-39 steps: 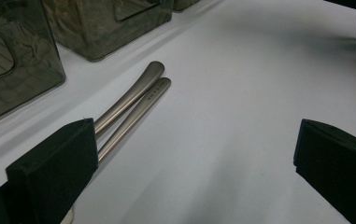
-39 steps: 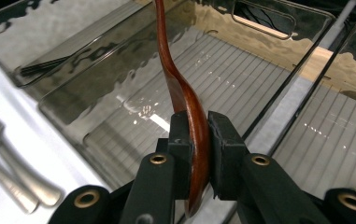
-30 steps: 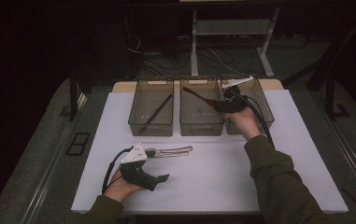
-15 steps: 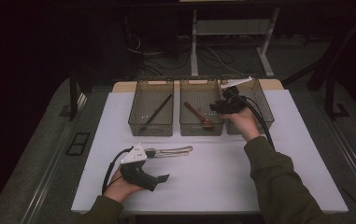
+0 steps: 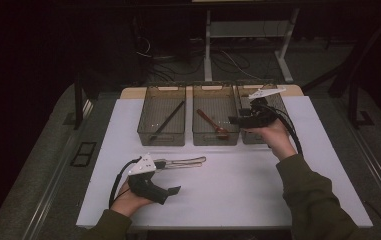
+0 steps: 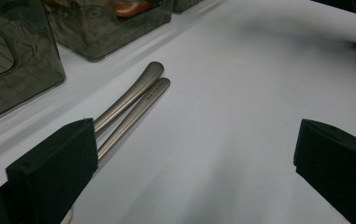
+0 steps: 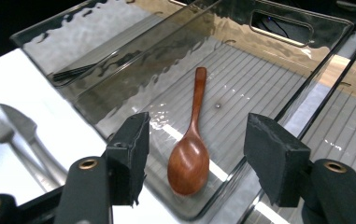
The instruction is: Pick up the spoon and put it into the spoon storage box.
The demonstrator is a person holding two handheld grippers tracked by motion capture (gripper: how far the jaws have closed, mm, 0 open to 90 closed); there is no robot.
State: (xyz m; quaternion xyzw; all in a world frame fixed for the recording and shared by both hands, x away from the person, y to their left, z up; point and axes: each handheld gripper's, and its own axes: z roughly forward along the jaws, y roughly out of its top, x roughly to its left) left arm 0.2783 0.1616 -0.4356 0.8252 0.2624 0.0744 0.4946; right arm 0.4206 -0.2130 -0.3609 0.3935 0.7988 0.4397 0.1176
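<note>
The wooden spoon [image 7: 190, 154] is seen lying flat in the middle bin [image 5: 215, 138], just past the tips of the right gripper [image 7: 199, 161] and below them. Its bowl end is nearest the fingers and its handle points away from them. The jaws of the right gripper have just been opening; they now stand partly apart and nothing is held between them. The fork and knife [image 6: 131, 105] are seen side by side on the white table [image 5: 238, 185], touching each other, just ahead of the left gripper [image 6: 194, 172], near its left finger, with their handles pointing away. The left gripper's jaws are wide apart and empty. The left hand is judged nearer to that pair. Three bins, one spoon, one fork and one knife are counted, and a dark utensil [image 5: 167, 121] lies in the left bin [image 5: 162, 137].
</note>
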